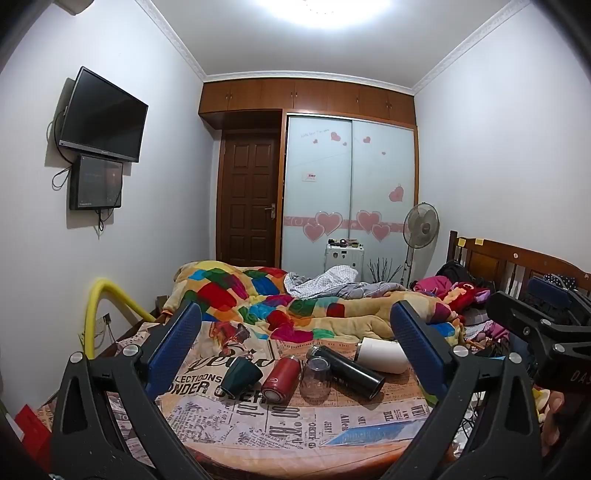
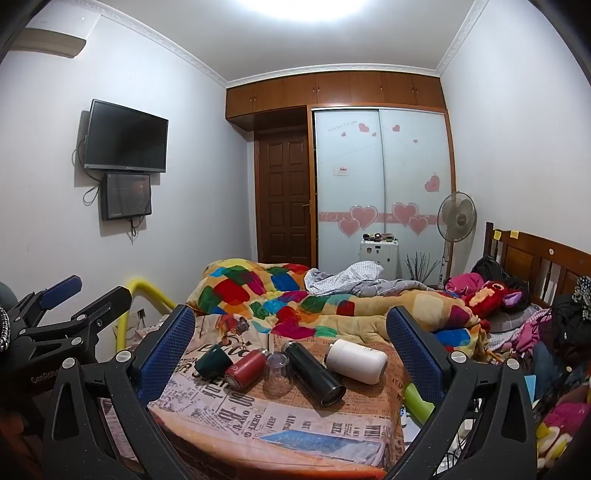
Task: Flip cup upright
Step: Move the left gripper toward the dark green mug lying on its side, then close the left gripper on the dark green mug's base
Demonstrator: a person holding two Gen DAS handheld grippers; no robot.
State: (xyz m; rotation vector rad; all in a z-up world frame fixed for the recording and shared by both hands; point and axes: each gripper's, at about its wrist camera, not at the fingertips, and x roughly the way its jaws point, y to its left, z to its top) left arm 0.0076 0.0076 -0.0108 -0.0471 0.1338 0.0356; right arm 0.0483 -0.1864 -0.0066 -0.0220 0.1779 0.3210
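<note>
The dark green cup (image 1: pixel 240 376) lies on its side near the bed's (image 1: pixel 332 435) left edge, mouth toward the cameras, ahead of the empty, wide-open left gripper (image 1: pixel 295 350) and right gripper (image 2: pixel 291 350), the left seemingly nearer.

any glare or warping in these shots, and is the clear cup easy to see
Left wrist view: ceiling light blown out, walls bowed by fisheye. Right wrist view: same glare up top; clear cup looks faint against the newspaper-print cloth, sharp enough though. Corners of both views vignette to black.
</note>
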